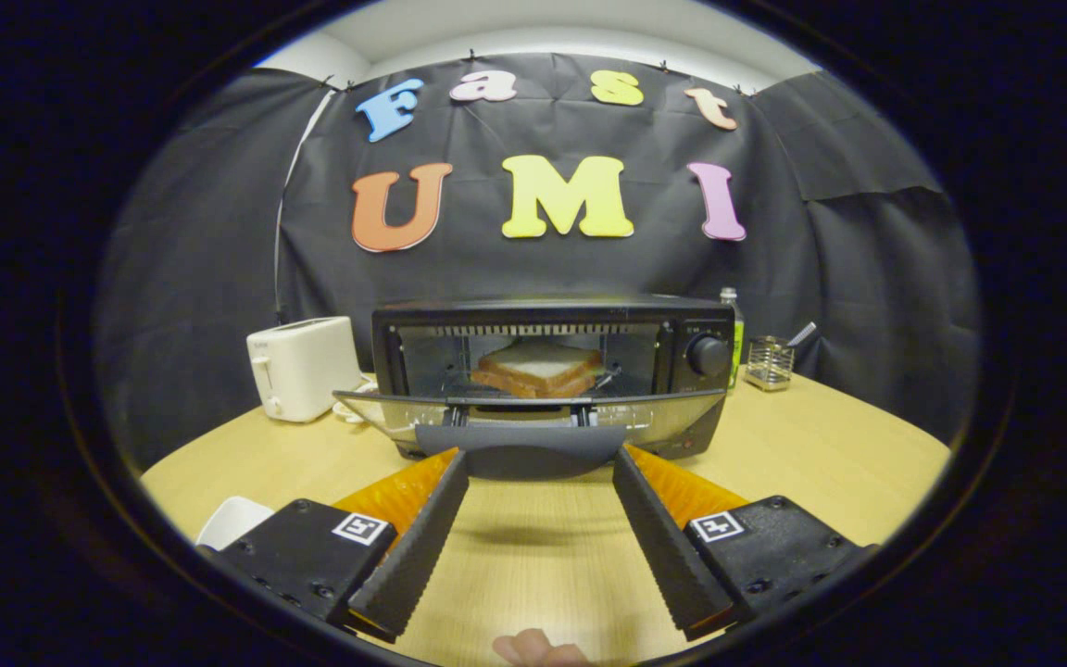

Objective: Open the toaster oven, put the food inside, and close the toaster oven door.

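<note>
**Black oven, door down, bread inside**

Black metal and glass make up the oven [552, 371], which stands on a pale wooden table [830, 445] at the middle of the scene, its front turned toward the camera. Its door [529, 417] hangs open, swung down and forward, so the glass pane lies nearly flat and the dark handle [529, 459] along its front edge is the nearest part of the oven. Inside the oven, on the rack, sit slices of bread [541, 368], white on top with brown crusts, stacked like a sandwich. A round knob [708, 355] sits on the oven's right-hand panel.

The gripper [541, 468] is in front of the oven, level with the door. Its two fingers are spread wide apart, holding nothing. Their tips reach the ends of the door handle, one on each side; whether they touch it is hard to tell. Bare table shows between the fingers, with a soft shadow under the door.

To the left of the oven, just beside it, stands a white toaster [300, 368]. To the right of the oven, partly hidden behind its corner, is a clear bottle [734, 338] with green in it, and beyond that a small wire holder [770, 363] with an utensil sticking out. Nearer the camera than the oven, left of the gripper, a white rounded object [232, 522] peeks up at the table's edge. A fingertip [533, 648] of the person shows nearest the camera.
</note>
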Demonstrator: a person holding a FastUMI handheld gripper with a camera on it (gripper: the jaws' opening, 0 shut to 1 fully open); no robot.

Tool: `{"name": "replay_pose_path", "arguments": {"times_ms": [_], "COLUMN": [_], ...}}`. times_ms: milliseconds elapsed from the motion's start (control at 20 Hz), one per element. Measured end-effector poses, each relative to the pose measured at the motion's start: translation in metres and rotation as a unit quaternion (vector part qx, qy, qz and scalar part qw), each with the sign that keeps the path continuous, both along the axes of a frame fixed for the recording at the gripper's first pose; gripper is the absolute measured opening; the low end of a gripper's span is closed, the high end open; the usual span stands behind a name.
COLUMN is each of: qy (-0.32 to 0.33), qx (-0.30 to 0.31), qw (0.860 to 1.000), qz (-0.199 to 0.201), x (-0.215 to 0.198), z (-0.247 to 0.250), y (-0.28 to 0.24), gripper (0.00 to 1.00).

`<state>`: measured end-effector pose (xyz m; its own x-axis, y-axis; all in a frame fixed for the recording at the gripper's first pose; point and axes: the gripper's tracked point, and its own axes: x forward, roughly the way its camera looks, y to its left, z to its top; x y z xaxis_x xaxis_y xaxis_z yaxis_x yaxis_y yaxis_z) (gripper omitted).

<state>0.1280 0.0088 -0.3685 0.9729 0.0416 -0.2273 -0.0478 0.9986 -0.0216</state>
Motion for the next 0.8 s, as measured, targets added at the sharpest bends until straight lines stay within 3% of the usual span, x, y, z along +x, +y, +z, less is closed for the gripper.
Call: {"name": "replay_pose_path", "arguments": {"times_ms": [200, 300, 800], "qy": [0.050, 0.039, -0.042], "qx": [0.033, 0.053, 0.045], "qw": [0.998, 0.998, 0.998], "qz": [-0.005, -0.014, -0.007], "x": [0.039, 0.041, -0.067], "z": [0.043, 0.088, 0.275], "y": [0.002, -0.004, -0.012], "gripper": [1.00, 1.00, 1.00]}}
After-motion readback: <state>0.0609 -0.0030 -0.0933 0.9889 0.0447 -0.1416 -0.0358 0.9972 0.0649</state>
